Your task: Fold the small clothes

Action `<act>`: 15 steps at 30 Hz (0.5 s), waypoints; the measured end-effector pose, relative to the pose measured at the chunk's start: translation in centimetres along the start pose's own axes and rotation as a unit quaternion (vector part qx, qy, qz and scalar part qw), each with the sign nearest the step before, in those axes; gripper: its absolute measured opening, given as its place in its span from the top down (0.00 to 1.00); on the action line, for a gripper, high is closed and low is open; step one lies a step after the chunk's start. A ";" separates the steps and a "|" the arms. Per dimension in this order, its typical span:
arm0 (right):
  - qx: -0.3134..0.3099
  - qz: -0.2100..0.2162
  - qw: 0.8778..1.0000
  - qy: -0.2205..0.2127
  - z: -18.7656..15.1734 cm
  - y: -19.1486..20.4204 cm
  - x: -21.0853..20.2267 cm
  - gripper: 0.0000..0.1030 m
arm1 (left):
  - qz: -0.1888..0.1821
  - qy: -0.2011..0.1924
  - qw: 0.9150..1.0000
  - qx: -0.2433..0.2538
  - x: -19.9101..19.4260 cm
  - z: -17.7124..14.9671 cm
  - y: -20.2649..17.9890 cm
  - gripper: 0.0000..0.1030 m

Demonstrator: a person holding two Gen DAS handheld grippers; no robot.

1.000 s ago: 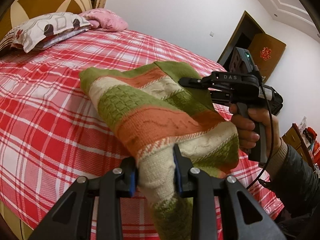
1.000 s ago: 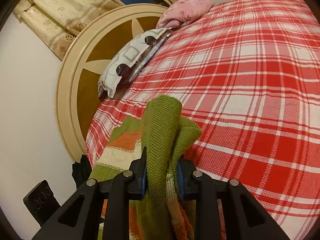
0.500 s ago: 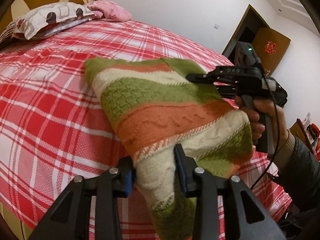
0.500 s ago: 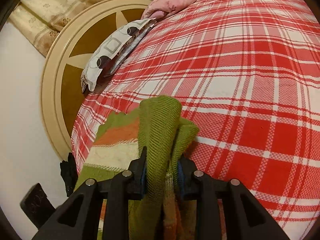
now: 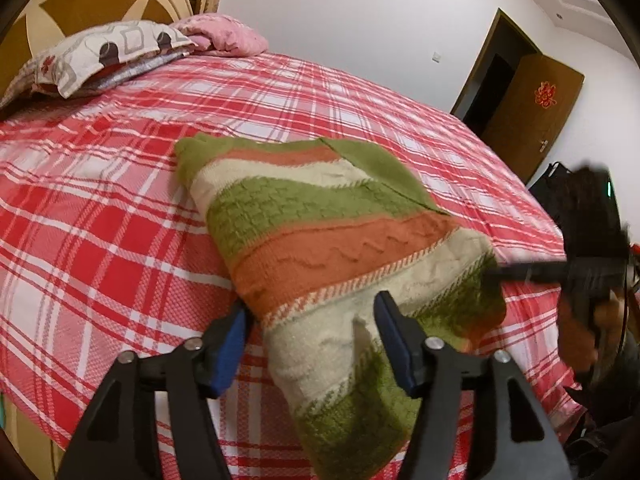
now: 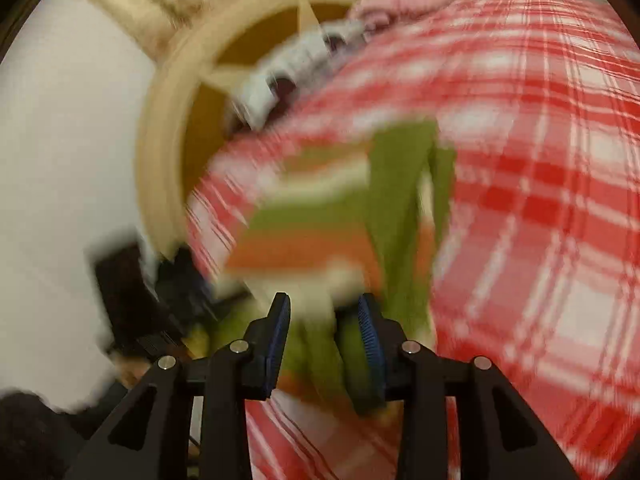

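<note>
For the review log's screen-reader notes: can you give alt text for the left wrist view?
A folded striped knit sweater in green, orange and cream lies on a red plaid bedspread, its near end between the left tongs, which have just been opening. The right tongs blur at its right edge; pillows lie beyond.

We count one striped knit sweater (image 5: 320, 240) in the frame's middle, one bed (image 5: 100, 248) under red plaid, two pillows upper left, one patterned pillow (image 5: 100, 56), one pink pillow (image 5: 224, 34), one round headboard (image 5: 92, 4), one brown door (image 5: 528, 108) upper right, and two tongs, the left tongs (image 5: 310, 344) and the right tongs (image 6: 324, 336).
</note>
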State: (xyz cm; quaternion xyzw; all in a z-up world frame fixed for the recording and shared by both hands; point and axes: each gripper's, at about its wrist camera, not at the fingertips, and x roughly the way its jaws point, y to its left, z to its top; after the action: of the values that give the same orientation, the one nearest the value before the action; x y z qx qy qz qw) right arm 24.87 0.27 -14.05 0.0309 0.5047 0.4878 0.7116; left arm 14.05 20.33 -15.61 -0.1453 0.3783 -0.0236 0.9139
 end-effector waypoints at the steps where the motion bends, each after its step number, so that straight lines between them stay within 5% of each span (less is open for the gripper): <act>1: -0.002 -0.017 1.000 0.022 -1.0 0.0 0.8 0.75 | 0.008 0.000 1.000 0.005 0.0 0.0 -0.1 0.27; 3: 0.000 -0.032 0.998 0.044 -3.0 -0.4 1.6 0.91 | 0.027 -0.007 0.999 0.020 -0.6 0.2 -0.4 0.20; 7: 0.017 -0.039 0.998 0.049 -4.5 -0.7 0.7 0.93 | 0.062 -0.037 0.997 0.040 -2.2 0.6 -0.7 0.00; 11: 0.000 -0.095 0.994 0.053 -4.3 1.0 -0.2 0.93 | 0.086 -0.043 0.994 0.059 -0.8 1.1 -0.5 0.00; 14: -0.017 -0.123 0.992 0.009 -3.1 3.4 -2.3 0.80 | 0.115 -0.035 0.990 0.069 1.1 1.1 -0.3 0.00; 15: -0.033 -0.137 0.990 -0.015 -2.5 4.7 -3.0 0.65 | 0.113 -0.041 0.990 0.067 1.3 1.2 -0.2 0.00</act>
State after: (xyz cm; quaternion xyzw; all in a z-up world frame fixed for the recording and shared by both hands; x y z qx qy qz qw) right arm 19.84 -0.55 -10.70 -0.0552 0.4769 0.4017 0.7798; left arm 15.80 20.25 -15.68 -0.0406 0.3521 0.0601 0.9332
